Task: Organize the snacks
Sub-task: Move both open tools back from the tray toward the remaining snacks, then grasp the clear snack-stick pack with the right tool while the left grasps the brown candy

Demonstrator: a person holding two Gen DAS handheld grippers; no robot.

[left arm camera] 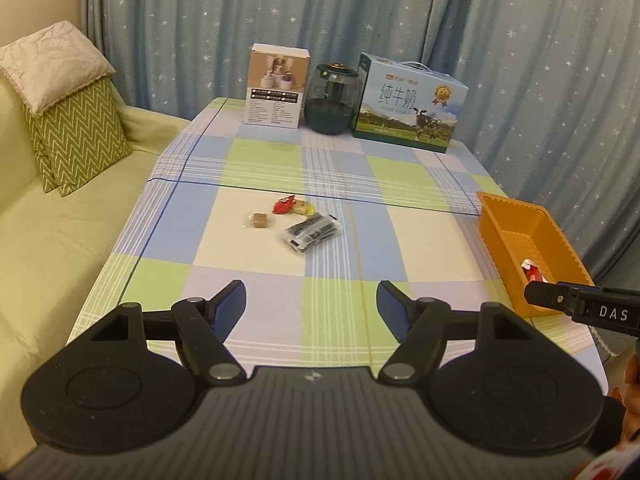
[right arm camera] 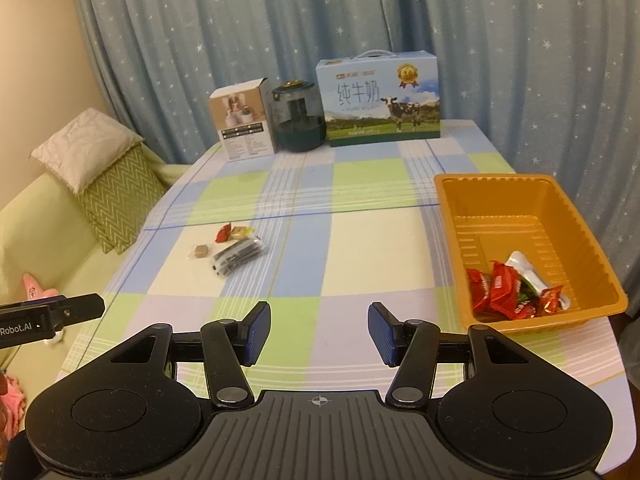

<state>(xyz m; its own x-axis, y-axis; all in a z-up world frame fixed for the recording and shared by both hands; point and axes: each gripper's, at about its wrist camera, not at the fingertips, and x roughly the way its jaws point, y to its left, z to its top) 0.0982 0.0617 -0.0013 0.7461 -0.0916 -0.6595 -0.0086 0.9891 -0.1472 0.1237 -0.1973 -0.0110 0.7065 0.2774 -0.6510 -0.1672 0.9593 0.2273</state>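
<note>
Both my left tool (left arm camera: pixel 312 304) and right tool (right arm camera: pixel 319 330) gape wide, empty. Leftover snacks (left arm camera: pixel 296 220) lie well left of the orange tray (right arm camera: pixel 452 240); those slick little wrappers may slip my pinch.

Print on our milk carton (right arm camera: pixel 378 100) too small to read, orange tray (left arm camera: pixel 505 216) half hidden by our right gripper (left arm camera: pixel 560 300), tray's snack wrappers (right arm camera: pixel 506 290) blurred together

Snacks (right arm camera: pixel 230 250) are lying ahead-left of the right gripper (right arm camera: pixel 318 334); a tray (right arm camera: pixel 532 200) is sitting ahead-right, holding packets (right arm camera: pixel 508 290).
</note>
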